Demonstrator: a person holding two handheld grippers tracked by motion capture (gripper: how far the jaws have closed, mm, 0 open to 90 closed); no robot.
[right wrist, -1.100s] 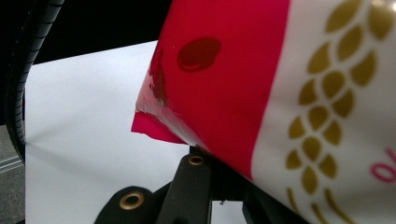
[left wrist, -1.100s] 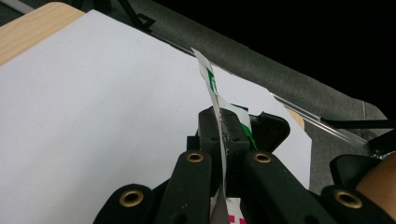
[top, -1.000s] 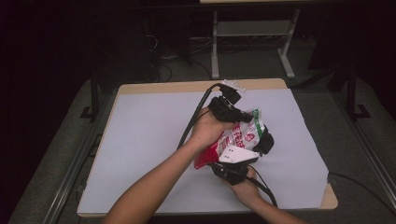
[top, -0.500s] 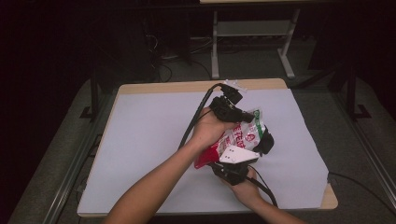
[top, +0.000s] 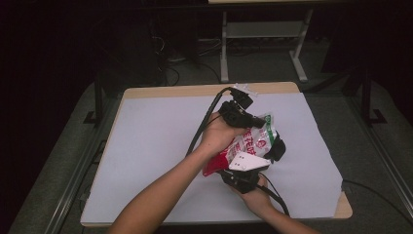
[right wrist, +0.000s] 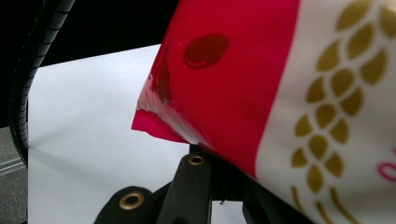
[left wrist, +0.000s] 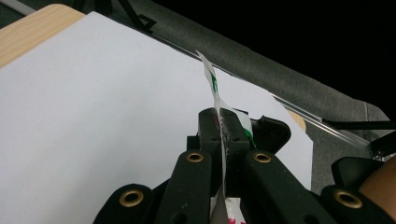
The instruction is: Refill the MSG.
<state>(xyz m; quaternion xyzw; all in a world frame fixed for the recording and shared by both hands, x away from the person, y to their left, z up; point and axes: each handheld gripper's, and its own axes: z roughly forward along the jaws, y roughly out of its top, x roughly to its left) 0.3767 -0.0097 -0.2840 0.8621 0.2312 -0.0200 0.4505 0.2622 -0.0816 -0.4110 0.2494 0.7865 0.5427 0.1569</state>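
Pouch (top: 251, 141) print unreadable (too small).

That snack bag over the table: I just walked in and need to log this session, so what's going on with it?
A person holds a red, white and green snack bag up over the white table sheet, one hand-held gripper in each hand. The left hand-held gripper is clamped on the bag's thin sealed edge. The right hand-held gripper grips the bag from below, near its red end. It looks like they are about to pull it open, though no tear shows.
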